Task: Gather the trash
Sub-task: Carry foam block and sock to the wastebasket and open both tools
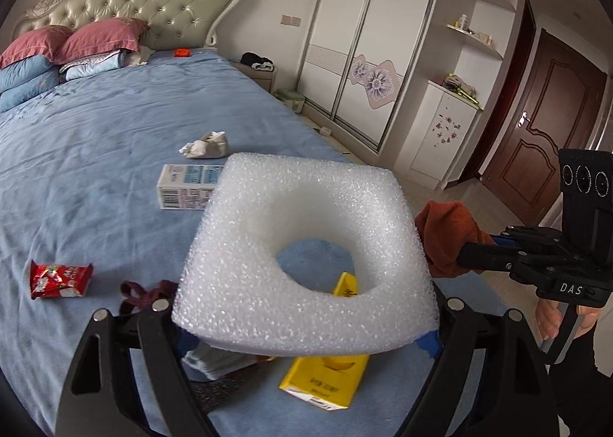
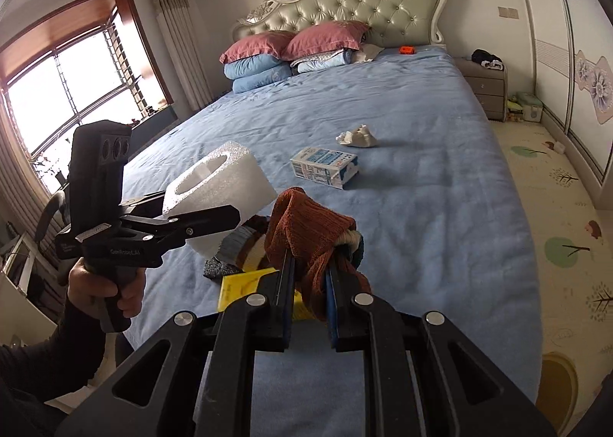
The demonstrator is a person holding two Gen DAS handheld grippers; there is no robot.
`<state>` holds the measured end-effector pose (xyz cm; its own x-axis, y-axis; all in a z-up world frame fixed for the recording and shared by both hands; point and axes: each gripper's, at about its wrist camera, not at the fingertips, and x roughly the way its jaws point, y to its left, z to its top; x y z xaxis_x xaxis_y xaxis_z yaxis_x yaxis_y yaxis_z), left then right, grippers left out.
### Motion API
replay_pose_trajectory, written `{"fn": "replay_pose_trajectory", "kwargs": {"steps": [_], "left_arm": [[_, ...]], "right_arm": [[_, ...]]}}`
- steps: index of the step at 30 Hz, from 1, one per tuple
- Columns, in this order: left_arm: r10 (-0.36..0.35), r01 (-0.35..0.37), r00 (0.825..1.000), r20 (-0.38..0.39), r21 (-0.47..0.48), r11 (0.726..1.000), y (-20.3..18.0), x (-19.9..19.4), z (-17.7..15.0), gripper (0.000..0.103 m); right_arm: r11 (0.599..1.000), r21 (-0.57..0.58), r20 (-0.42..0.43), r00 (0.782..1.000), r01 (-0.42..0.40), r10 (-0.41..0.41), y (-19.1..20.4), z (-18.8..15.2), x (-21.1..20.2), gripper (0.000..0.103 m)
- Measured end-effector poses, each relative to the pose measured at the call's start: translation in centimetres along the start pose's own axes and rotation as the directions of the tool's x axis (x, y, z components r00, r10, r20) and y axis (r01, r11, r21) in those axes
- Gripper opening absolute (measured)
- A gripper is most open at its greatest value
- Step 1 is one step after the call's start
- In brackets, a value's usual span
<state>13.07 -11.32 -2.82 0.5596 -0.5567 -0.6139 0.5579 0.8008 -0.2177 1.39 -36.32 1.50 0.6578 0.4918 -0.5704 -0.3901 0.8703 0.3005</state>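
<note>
My left gripper (image 1: 302, 326) is shut on a white foam block (image 1: 306, 245) with a round hole, held above the blue bed (image 1: 115, 130); the block also shows in the right wrist view (image 2: 222, 184). My right gripper (image 2: 310, 276) is shut on a rust-brown knitted cloth (image 2: 310, 234), seen at the right in the left wrist view (image 1: 444, 234). On the bed lie a yellow box (image 1: 325, 379), a white-blue milk carton (image 1: 187, 188), a red snack wrapper (image 1: 57, 280), a crumpled tissue (image 1: 207, 146) and a dark red strap (image 1: 141, 293).
Pillows (image 2: 291, 50) and a folded quilt lie at the headboard, with a small orange object (image 2: 406, 49) beside them. A nightstand (image 2: 486, 88) and a wardrobe (image 1: 364, 46) stand right of the bed. Grey and striped cloth (image 2: 237, 249) lies under the grippers. A window (image 2: 69, 92) is at the left.
</note>
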Motion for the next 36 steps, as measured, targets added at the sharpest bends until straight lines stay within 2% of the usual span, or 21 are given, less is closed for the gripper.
{"fn": "replay_pose_trajectory", "kwargs": {"steps": [5,9,15,21,26,30,36], "left_arm": [[-0.066,0.071,0.996,-0.062,0.077,0.994,-6.4,4.2,0.1,0.084],[-0.123,0.138,0.985,-0.123,0.121,0.983,-11.6,8.0,0.1,0.084],[-0.190,0.235,0.958,-0.215,0.206,0.950,-19.4,13.1,-0.4,0.084],[-0.238,0.311,0.929,-0.285,0.246,0.918,-25.6,17.8,-1.0,0.084],[-0.262,0.365,0.896,-0.359,0.256,0.895,-29.4,21.5,-1.4,0.084],[-0.250,0.385,0.871,-0.422,0.271,0.882,-31.7,24.4,-2.1,0.084],[-0.233,0.401,0.839,-0.491,0.271,0.875,-34.0,28.0,-2.4,0.084]], "right_arm": [[0.995,0.060,0.019,0.997,0.080,-0.081,-4.4,-2.9,-4.5,0.014],[0.980,0.134,0.035,0.987,0.149,-0.155,-8.2,-5.5,-8.0,0.014],[0.945,0.233,0.034,0.969,0.229,-0.244,-12.8,-9.5,-12.5,0.014],[0.901,0.328,0.030,0.951,0.283,-0.309,-17.0,-12.8,-15.7,0.014],[0.864,0.383,-0.004,0.936,0.327,-0.353,-20.1,-15.4,-17.4,0.014],[0.835,0.425,-0.030,0.928,0.349,-0.372,-22.7,-17.1,-18.1,0.014],[0.807,0.468,-0.071,0.926,0.360,-0.371,-25.9,-19.6,-18.1,0.014]]}}
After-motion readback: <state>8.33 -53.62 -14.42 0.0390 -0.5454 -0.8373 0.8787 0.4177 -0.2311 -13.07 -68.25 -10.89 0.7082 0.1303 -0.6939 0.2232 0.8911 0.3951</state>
